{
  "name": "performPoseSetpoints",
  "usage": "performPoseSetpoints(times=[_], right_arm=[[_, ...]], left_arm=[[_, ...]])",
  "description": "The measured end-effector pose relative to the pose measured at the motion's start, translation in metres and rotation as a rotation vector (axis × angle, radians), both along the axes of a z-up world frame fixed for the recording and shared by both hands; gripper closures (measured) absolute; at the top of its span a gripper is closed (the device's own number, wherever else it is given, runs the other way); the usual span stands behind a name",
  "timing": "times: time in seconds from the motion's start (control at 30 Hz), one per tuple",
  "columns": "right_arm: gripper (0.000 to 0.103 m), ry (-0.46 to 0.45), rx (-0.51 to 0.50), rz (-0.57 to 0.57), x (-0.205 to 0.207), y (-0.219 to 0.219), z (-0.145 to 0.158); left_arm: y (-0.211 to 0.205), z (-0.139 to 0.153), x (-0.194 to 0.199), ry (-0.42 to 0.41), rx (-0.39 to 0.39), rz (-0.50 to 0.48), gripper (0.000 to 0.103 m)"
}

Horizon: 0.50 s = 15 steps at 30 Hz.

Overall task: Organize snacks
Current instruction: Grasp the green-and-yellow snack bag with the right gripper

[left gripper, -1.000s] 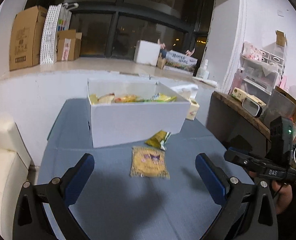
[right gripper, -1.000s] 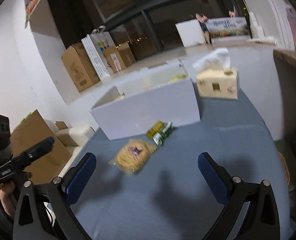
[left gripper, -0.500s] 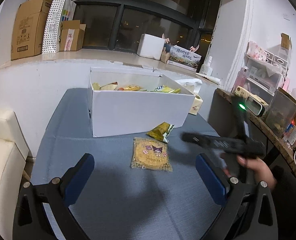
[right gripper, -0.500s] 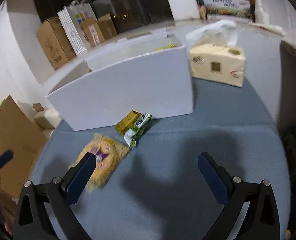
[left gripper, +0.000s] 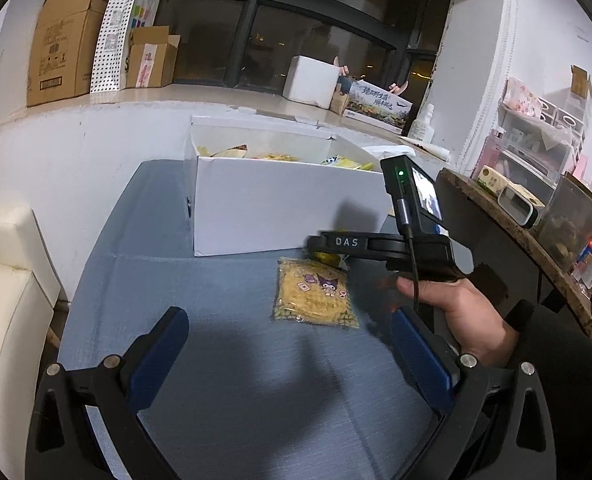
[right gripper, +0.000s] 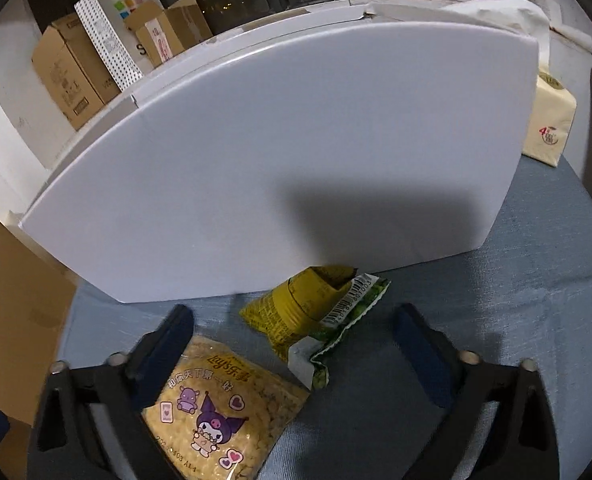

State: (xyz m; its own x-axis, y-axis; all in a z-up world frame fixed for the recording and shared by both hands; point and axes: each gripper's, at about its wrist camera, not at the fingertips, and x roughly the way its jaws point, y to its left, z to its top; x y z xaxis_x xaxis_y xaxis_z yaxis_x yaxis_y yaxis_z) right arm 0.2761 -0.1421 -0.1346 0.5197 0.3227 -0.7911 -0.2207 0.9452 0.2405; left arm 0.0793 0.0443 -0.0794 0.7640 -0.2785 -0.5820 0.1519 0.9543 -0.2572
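Observation:
A white open box (left gripper: 287,212) with several snack packs inside stands on the blue table (left gripper: 199,292). In front of it lie a yellow cartoon-print snack bag (left gripper: 314,294) and a green-yellow packet (right gripper: 316,312). My right gripper (right gripper: 293,334) is open, low over the table, its fingers on either side of the green-yellow packet, with the yellow bag (right gripper: 219,412) under its left finger. It shows in the left wrist view (left gripper: 336,242) above the yellow bag. My left gripper (left gripper: 291,344) is open and empty, farther back from the bags.
A tissue box (right gripper: 550,128) stands right of the white box (right gripper: 296,160). Cardboard boxes (left gripper: 59,60) and a spotted bag (left gripper: 115,36) sit on the window ledge. A cluttered wooden shelf (left gripper: 536,240) is at the right. A cream chair (left gripper: 3,280) is at the left.
My right gripper has moved forward and down, close to the green-yellow packet and the white box. It has come into the middle of the left wrist view. The left gripper has barely moved.

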Motion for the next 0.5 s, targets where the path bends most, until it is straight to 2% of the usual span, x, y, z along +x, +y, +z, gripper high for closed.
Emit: performPoseSetpoints(times=[0.03, 0.5], right_arm=[[0.044, 0.002, -0.006, 0.002, 0.001, 0.001, 0.0], [0.045, -0.019, 0.017, 0.029, -0.012, -0.017, 0.01]], left_arm=[[0.0, 0.0, 0.0, 0.001, -0.001, 0.0, 0.0], [-0.016, -0.007, 0.014, 0.031, 0.036, -0.036, 0.0]])
